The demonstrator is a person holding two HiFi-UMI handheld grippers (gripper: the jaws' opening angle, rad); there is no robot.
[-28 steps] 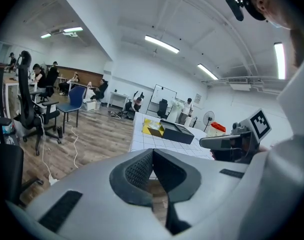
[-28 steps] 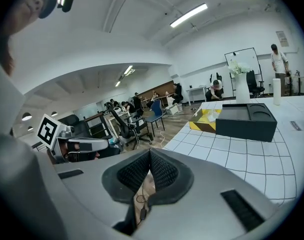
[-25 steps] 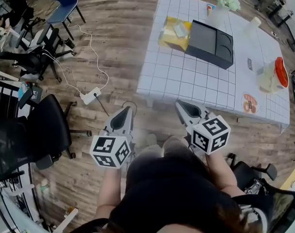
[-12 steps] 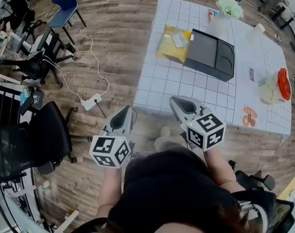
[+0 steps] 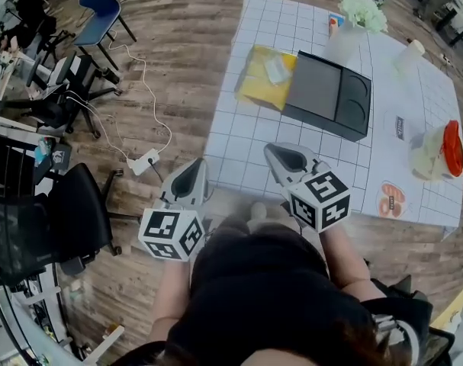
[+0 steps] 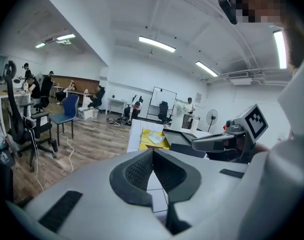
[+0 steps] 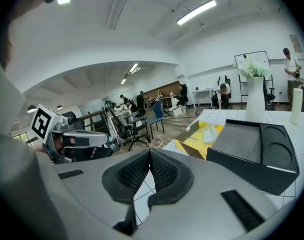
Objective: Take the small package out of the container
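Head view showed the task barely started: the small pale plastic-wrapped package (image 5: 275, 68) lay inside the open yellow cardboard box (image 5: 254, 91), which sat toward the far left of the white gridded table (image 5: 239, 147), just beside a black moulded tray (image 5: 326, 94). Both tools were held low in front of the person, well apart from the box. The left gripper (image 5: 197, 163) hung over the wooden floor just off the table's near edge, and the right gripper (image 5: 270, 151) reached only over that near edge. In the left gripper view the fingers (image 6: 136, 169) met at their tips with nothing between them, and the box (image 6: 150, 140) appeared small in the distance beyond them. The right gripper view showed the same: fingers (image 7: 134, 171) closed together and empty, with the package (image 7: 210, 132) resting inside the box (image 7: 197, 141) farther along the table. Nothing had been done to the package, by the look of it. The approach, the opening of one gripper, the grasp, and the lift clear of the box walls all seemed left to do.
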